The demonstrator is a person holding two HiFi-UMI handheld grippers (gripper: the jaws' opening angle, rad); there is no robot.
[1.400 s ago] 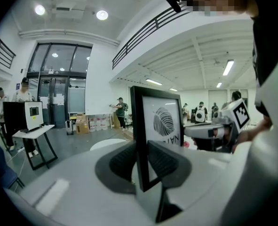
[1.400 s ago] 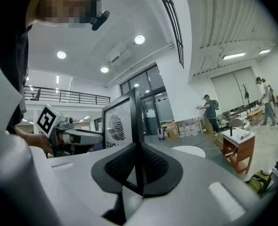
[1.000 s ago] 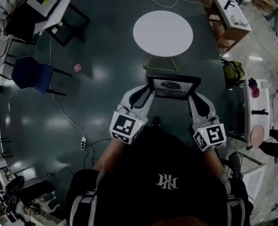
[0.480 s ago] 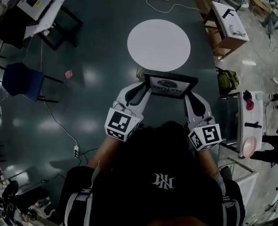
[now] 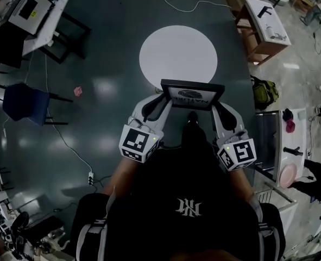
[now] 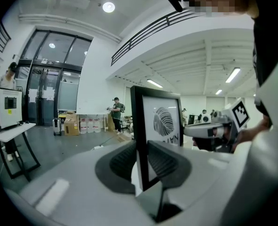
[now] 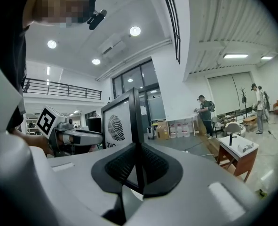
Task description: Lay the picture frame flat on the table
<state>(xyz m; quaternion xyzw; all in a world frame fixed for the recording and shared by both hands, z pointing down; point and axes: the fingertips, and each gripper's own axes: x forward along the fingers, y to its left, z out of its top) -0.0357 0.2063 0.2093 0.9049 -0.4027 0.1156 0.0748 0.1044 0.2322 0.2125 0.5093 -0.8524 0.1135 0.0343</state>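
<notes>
A black picture frame (image 5: 192, 94) with a white leaf print is held upright in the air between both grippers, just short of the near edge of the round white table (image 5: 178, 55). My left gripper (image 5: 164, 99) is shut on the frame's left edge (image 6: 139, 140). Its right edge (image 7: 136, 140) is clamped by my right gripper (image 5: 219, 105), which is shut too. In the left gripper view the print (image 6: 166, 123) faces the camera and the right gripper (image 6: 213, 130) shows beyond it. The left gripper (image 7: 70, 136) appears behind the frame in the right gripper view.
A wooden side table (image 5: 263, 20) stands at the far right, a desk (image 5: 30, 12) and a blue chair (image 5: 24, 102) at the far left. Cables and a power strip (image 5: 90, 177) lie on the dark floor. Shelving with a pink plate (image 5: 288, 172) stands at the right.
The frame and both grippers have moved forward toward the round table, which now lies closer to the frame. Both grips stay the same.
</notes>
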